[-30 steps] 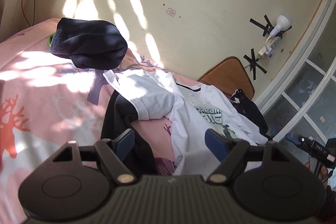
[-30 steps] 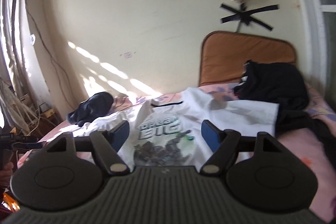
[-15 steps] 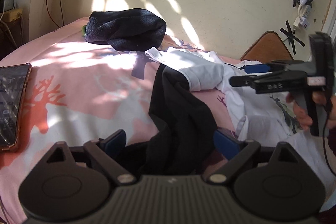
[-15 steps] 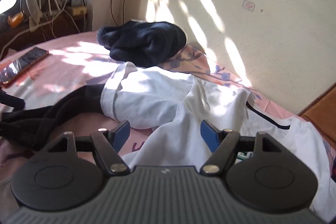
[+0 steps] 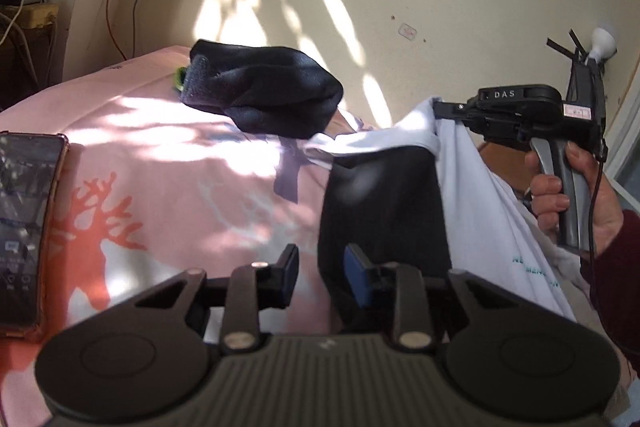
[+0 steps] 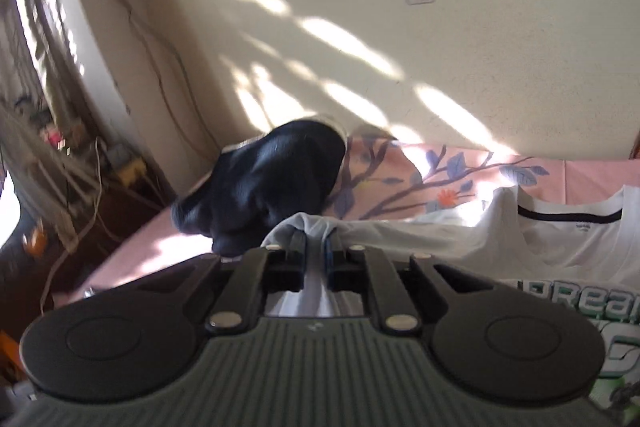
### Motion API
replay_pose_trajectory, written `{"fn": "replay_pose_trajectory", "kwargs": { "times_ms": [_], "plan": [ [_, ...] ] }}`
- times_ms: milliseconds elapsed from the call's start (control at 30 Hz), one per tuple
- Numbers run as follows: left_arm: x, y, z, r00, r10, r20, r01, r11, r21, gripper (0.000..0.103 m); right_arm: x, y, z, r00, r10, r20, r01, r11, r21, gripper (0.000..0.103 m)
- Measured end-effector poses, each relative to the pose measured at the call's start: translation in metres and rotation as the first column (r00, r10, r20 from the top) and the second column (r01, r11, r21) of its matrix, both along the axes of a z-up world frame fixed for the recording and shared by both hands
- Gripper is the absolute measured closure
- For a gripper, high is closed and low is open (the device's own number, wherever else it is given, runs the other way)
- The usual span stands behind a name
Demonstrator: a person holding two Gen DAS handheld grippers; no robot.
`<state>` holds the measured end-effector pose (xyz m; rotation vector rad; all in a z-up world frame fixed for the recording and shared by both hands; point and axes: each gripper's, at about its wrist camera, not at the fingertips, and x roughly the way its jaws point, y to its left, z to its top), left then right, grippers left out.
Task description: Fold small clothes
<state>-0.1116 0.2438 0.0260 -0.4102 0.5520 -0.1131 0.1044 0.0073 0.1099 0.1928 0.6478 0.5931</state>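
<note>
My left gripper (image 5: 320, 269) is closing, its right pad against a black garment (image 5: 384, 203) at one o'clock; the grip isn't clear. My right gripper (image 6: 316, 247) is closing on the white T-shirt (image 6: 560, 239) sleeve, lifting it. Beyond, at eleven o'clock, a dark bundle (image 6: 264, 187) lies on the pink bedsheet (image 5: 168, 179).

A phone (image 5: 28, 227) at the left is cut off by the frame edge. The white T-shirt's (image 6: 560, 247) printed lettering runs off the right edge. Cables and clutter (image 6: 60, 155) at far left are blurred. A black garment (image 5: 384, 211) hides the bedsheet behind it.
</note>
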Motion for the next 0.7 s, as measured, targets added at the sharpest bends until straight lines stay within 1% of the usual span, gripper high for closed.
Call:
{"fn": "replay_pose_trajectory", "kwargs": {
  "times_ms": [33, 67, 100, 167, 200, 233, 300, 400, 467, 533, 600, 633, 700],
  "plan": [
    [0.000, 0.002, 0.001, 1.000, 0.008, -0.002, -0.008, 1.000, -0.005, 0.072, 0.005, 0.000, -0.004, 0.999, -0.030, -0.014, 0.030, 1.000, 0.006, 0.090],
    [-0.001, 0.003, 0.000, 1.000, 0.008, -0.006, -0.008, 1.000, -0.014, 0.071, 0.009, 0.004, -0.012, 0.999, -0.041, -0.028, 0.041, 0.999, -0.021, 0.084],
    [-0.002, 0.003, -0.001, 1.000, 0.003, -0.010, -0.003, 1.000, -0.020, 0.068, 0.012, 0.011, -0.023, 0.998, -0.040, -0.052, 0.037, 0.997, -0.071, 0.071],
    [-0.008, 0.003, -0.004, 1.000, -0.001, -0.017, 0.001, 1.000, -0.022, 0.059, 0.011, 0.021, -0.045, 0.994, -0.009, -0.110, -0.009, 0.987, -0.160, 0.056],
    [-0.013, 0.003, -0.004, 1.000, 0.000, -0.014, -0.001, 1.000, -0.018, 0.053, 0.004, 0.021, -0.051, 0.994, 0.000, -0.110, -0.020, 0.984, -0.179, 0.056],
    [-0.020, 0.003, -0.004, 1.000, 0.003, -0.008, -0.003, 1.000, -0.015, 0.049, -0.004, 0.020, -0.051, 0.996, 0.009, -0.091, -0.025, 0.983, -0.182, 0.056],
    [-0.030, 0.007, -0.004, 1.000, -0.001, -0.005, 0.001, 1.000, -0.023, 0.048, -0.020, 0.007, -0.039, 0.999, 0.030, -0.037, -0.036, 0.986, -0.160, 0.052],
    [-0.042, 0.010, 0.002, 0.998, -0.059, 0.011, 0.059, 0.997, -0.052, 0.044, -0.050, -0.014, -0.016, 0.997, 0.068, 0.045, -0.061, 0.988, -0.143, 0.051],
    [-0.048, 0.002, 0.009, 0.993, -0.118, 0.030, 0.119, 0.992, -0.049, 0.040, -0.072, -0.025, -0.005, 0.990, 0.123, 0.075, -0.110, 0.982, -0.157, 0.049],
    [-0.049, -0.012, 0.013, 0.982, -0.186, 0.040, 0.188, 0.981, -0.048, 0.030, -0.093, -0.032, -0.002, 0.979, 0.193, 0.066, -0.178, 0.967, -0.182, 0.044],
    [-0.047, -0.027, 0.012, 0.965, -0.258, 0.040, 0.260, 0.964, -0.063, 0.029, -0.116, -0.035, -0.005, 0.968, 0.245, 0.048, -0.229, 0.948, -0.219, 0.036],
    [-0.045, -0.036, 0.010, 0.955, -0.296, 0.034, 0.297, 0.952, -0.072, 0.029, -0.126, -0.034, -0.010, 0.962, 0.272, 0.036, -0.256, 0.936, -0.242, 0.035],
    [-0.041, -0.052, 0.005, 0.940, -0.341, 0.011, 0.341, 0.937, -0.075, 0.029, -0.141, -0.031, -0.020, 0.952, 0.306, 0.018, -0.290, 0.917, -0.275, 0.034]
  ]
}}
